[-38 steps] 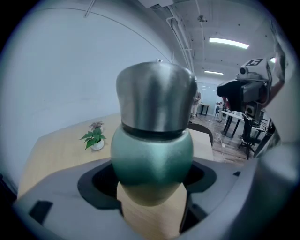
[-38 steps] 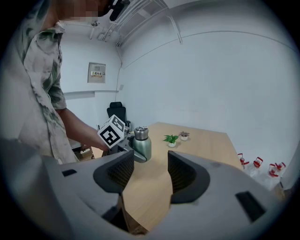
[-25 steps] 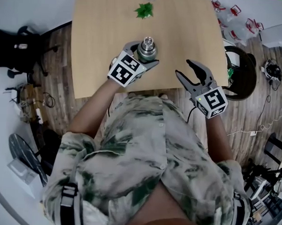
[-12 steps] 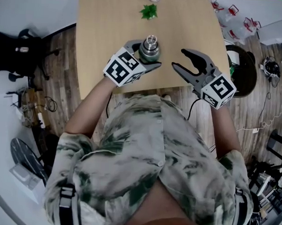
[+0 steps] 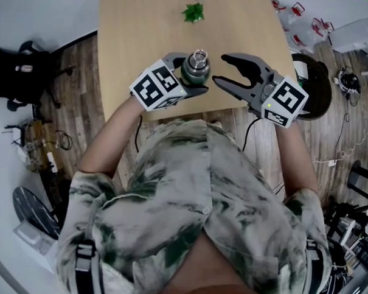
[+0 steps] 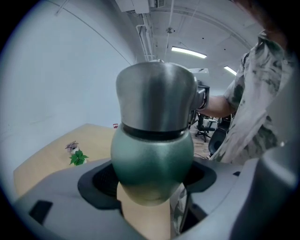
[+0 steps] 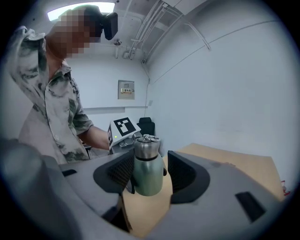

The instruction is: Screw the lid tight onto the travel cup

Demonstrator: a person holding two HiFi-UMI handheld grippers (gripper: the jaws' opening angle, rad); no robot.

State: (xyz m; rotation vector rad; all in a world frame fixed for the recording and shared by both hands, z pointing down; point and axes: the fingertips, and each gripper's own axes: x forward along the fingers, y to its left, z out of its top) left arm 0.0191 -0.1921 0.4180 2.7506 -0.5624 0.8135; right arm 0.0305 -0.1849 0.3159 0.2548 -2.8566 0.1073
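Observation:
The travel cup point(image 5: 195, 67), green-bodied with a steel lid point(image 5: 199, 55) on top, hangs upright over the near edge of the wooden table point(image 5: 140, 32). My left gripper point(image 5: 188, 73) is shut on its green body; in the left gripper view the cup point(image 6: 153, 150) fills the space between the jaws and the lid point(image 6: 157, 98) rises above them. My right gripper point(image 5: 223, 69) stands open just right of the cup, its fingertips close to it but apart. The right gripper view looks along the open right gripper point(image 7: 149, 187) at the cup point(image 7: 147, 171), which is clear of both pads.
A small green plant sprig point(image 5: 192, 13) lies at the table's far end, also seen as the sprig point(image 6: 77, 158) in the left gripper view. A dark round bin point(image 5: 314, 88) stands off the table's right side, a black chair point(image 5: 23, 69) to the left. My own torso is close below the grippers.
The right gripper has swung left and up toward the cup, still open. The left gripper has carried the cup a little toward the middle and up, still gripping it.

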